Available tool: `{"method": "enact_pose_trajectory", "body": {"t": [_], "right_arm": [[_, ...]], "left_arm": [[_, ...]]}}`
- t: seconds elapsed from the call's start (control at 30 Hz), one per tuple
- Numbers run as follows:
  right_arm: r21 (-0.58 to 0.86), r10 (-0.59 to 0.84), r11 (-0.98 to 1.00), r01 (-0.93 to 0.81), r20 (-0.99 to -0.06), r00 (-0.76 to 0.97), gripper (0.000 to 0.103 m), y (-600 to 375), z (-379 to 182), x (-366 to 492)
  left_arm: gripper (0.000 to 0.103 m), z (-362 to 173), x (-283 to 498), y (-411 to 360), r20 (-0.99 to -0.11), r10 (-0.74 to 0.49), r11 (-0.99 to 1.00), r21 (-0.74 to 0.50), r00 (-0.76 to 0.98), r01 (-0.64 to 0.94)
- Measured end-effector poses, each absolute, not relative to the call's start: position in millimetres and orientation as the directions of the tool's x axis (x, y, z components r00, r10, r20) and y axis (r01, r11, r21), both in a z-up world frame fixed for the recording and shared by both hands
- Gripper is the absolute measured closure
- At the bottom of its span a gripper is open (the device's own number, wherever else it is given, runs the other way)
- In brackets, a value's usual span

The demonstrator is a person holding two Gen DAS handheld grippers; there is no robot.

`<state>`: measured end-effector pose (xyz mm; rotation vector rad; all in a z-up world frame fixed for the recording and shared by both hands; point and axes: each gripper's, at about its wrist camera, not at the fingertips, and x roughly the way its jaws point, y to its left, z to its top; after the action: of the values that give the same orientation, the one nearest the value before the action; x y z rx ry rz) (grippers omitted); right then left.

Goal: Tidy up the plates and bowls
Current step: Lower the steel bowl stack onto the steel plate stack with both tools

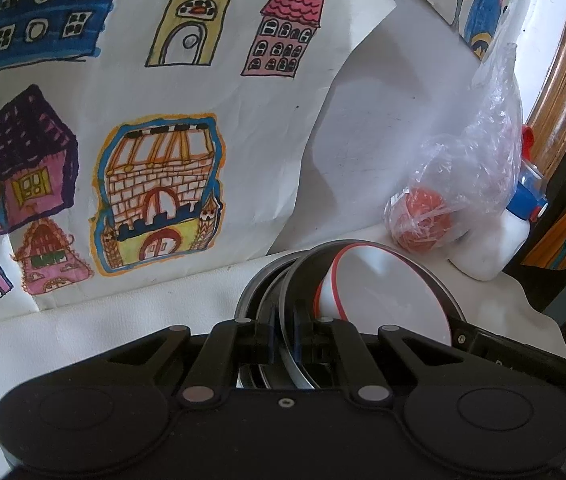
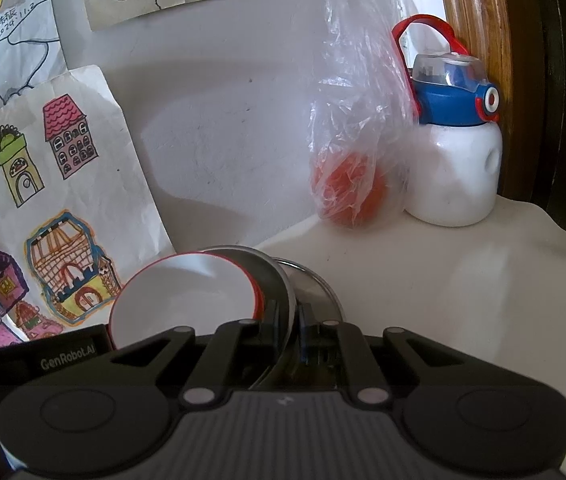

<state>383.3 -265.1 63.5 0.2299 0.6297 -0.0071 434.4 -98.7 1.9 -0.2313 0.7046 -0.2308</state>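
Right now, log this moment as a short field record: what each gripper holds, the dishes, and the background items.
left gripper: shut on metal plate rim
right gripper: shut on metal plate rim
metal plate: tilted, held from both sides
white bowl: red-rimmed, resting in the plate
plastic bag: holds something orange
water bottle: white, blue lid, beside the bag

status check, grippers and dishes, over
Left gripper shut on metal plate rim. Right gripper shut on same stack; white bowl on top. Bagged fruit, bottle behind.

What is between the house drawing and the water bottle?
In the right wrist view, a clear plastic bag with something orange inside stands between the house drawing and the water bottle.
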Motion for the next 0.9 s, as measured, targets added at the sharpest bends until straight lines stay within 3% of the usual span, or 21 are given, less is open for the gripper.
{"method": "enact_pose_trajectory", "body": {"t": [0.9], "right_arm": [[0.183,0.051,0.981,0.069,-0.582,0.811,0.092,-261.2,64.0,385.3]], "left_arm": [[0.095,2.0,435.0,-98.8,-0.620,-0.280,0.950,-0.289,0.733,0.119]]}}
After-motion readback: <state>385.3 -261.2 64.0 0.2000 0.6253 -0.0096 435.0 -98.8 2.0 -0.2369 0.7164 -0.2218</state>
